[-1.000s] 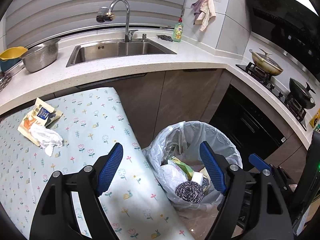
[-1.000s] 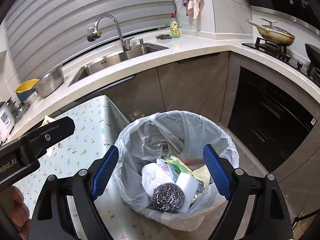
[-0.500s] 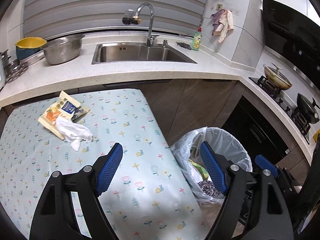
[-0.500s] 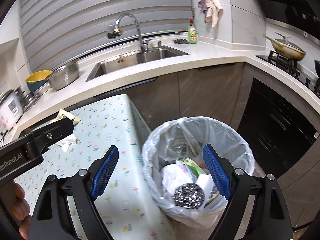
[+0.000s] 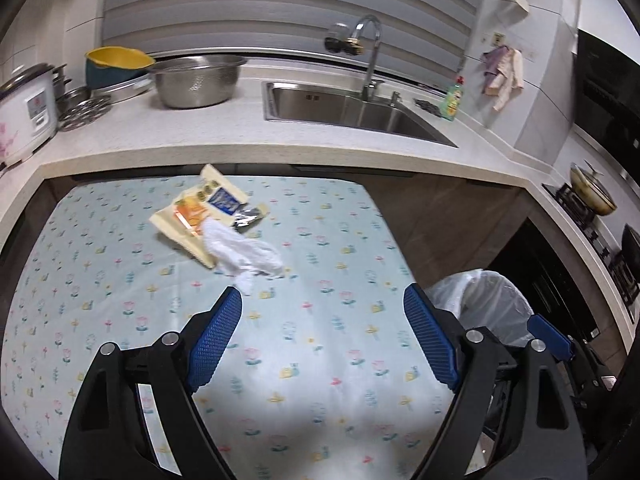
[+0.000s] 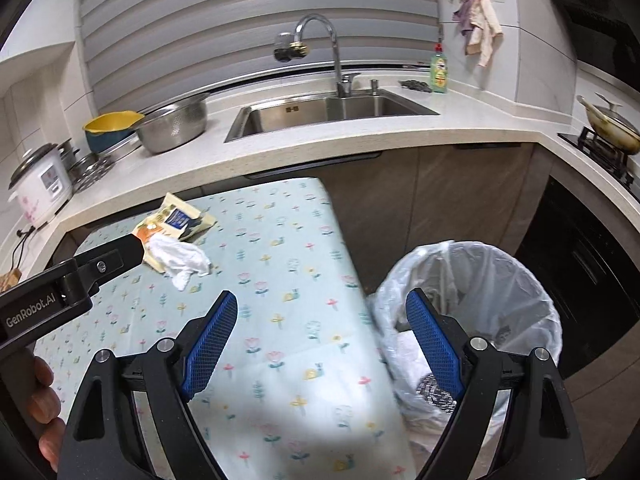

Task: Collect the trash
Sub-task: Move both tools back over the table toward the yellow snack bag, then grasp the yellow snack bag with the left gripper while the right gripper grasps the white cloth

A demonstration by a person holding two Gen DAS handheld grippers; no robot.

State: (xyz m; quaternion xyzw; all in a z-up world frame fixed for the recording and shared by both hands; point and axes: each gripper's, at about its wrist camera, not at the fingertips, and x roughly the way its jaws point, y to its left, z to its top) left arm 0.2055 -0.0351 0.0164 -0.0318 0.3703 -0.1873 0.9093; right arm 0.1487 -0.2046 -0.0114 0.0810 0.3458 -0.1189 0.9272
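A crumpled white tissue point(image 5: 244, 256) lies on a yellow snack wrapper point(image 5: 200, 210) on the flowered tablecloth point(image 5: 320, 360); both also show in the right wrist view, tissue point(image 6: 180, 258) and wrapper point(image 6: 176, 218). A bin lined with a clear bag point(image 6: 480, 280) stands right of the table and holds trash, including a steel scourer point(image 6: 434, 392). My left gripper point(image 5: 322, 340) is open and empty, above the table, short of the tissue. My right gripper point(image 6: 322, 344) is open and empty, over the table's right edge beside the bin.
A counter point(image 5: 200, 136) with a sink point(image 5: 352, 110), steel colander point(image 5: 196, 82), yellow bowl point(image 5: 116, 62) and rice cooker point(image 5: 24, 112) runs behind the table. A stove with a pan point(image 5: 592, 192) is at the right. The bin point(image 5: 488, 304) sits below the table's right edge.
Both grippers have swung left, away from over the bin and toward the table. The tissue and wrapper now sit nearer the left gripper. Both stay open.
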